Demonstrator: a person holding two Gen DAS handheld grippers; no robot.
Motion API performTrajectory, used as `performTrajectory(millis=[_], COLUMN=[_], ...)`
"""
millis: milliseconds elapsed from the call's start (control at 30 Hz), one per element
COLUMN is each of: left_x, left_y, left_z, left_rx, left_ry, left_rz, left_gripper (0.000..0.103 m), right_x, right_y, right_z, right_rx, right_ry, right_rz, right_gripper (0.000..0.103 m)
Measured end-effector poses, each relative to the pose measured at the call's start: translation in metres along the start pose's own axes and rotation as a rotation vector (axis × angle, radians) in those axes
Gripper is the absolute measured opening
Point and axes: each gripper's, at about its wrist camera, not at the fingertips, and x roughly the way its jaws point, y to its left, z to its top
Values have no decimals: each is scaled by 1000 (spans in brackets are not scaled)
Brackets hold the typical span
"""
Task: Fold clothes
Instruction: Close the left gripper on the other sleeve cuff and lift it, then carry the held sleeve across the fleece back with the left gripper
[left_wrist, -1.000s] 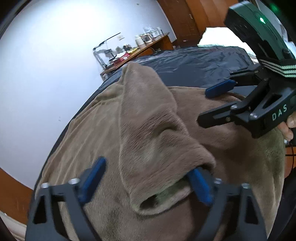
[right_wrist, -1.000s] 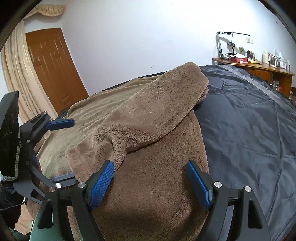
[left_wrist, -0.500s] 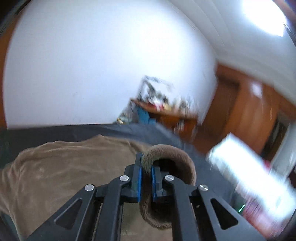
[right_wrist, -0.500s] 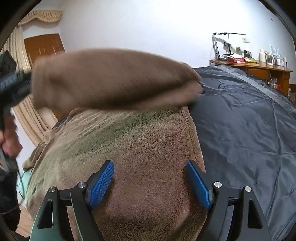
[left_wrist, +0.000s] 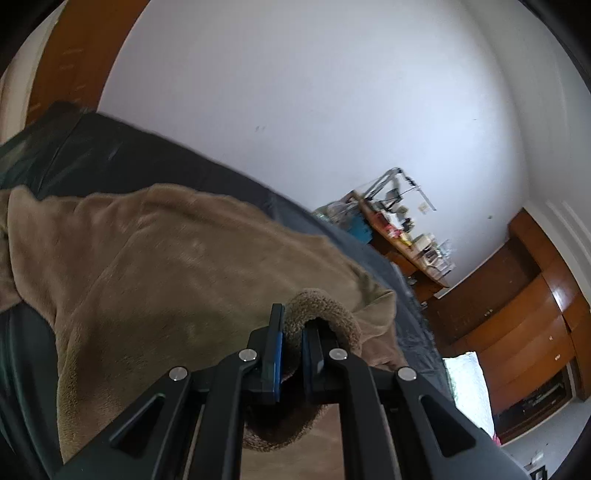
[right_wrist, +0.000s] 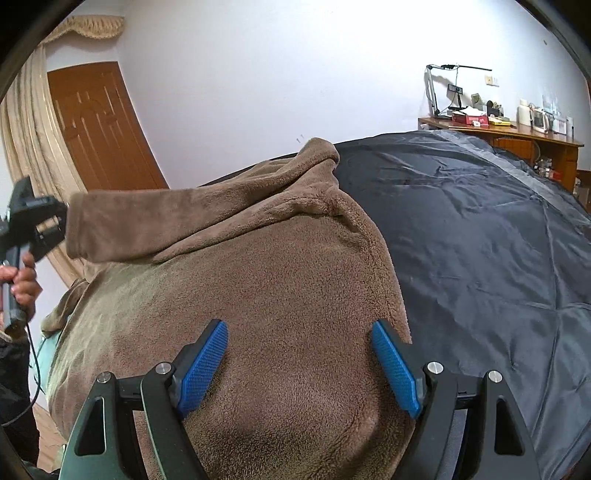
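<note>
Sleeve (right_wrist: 122, 225) now stretched leftward, clamped.

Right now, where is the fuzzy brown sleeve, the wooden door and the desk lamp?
brown sleeve (right_wrist: 122, 221): right wrist view, on the sleeve's stretched-out middle.
wooden door (right_wrist: 99, 129): right wrist view, on the door's middle panel.
desk lamp (right_wrist: 432, 88): right wrist view, on its upright arm.

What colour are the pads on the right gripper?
Blue, with a fine textured grid; the pads show best in the right wrist view.
</note>
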Motion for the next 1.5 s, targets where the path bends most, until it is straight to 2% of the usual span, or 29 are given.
performTrajectory(millis=[167, 300, 433, 600, 667, 733, 867, 933, 1133, 1233, 1333, 1500], left_x=[16, 9, 7, 25, 31, 36, 39, 35, 9, 7, 5, 1], left_y=[6, 6, 9, 33, 45, 60, 84, 94, 116, 119, 112, 98], left_z=[4, 21, 36, 36, 35, 34, 32, 32, 33, 33, 33, 37], left_rx=[-3, -3, 4, -37, -60, -95, -167, -195, -267, -286, -270, -232], left_ry=[13, -36, -113, -98, -92, -88, -82, -87, -171, -172, -181, -206], left_rz=[23, 25, 84, 131, 143, 134, 126, 119, 95, 64, 44, 35], left_gripper=[10, 10, 10, 10, 10, 10, 10, 10, 10, 10, 10, 10], right_x=[0, 1, 1, 2, -2, -10, -18, -14, 51, 98, 142, 193], right_y=[0, 2, 2, 1, -6, -11, -13, -12, 1, 15, 22, 13], right_z=[-1, -2, -2, 3, 14, 32, 77, 98, 148, 161, 174, 202], right_rx=[-3, -6, -9, -29, -40, -61, -158, -196, -263, -319, -349, -310], right_ry=[1, 4, 7, 44, 61, 53, 32, 33, 120, 186, 229, 251], right_rz=[-2, -6, -13, 1, -7, -52, -138, -150, -124, -147, -216, -306], right_gripper=[82, 82, 82, 82, 82, 82, 82, 82, 82, 82, 82, 82])
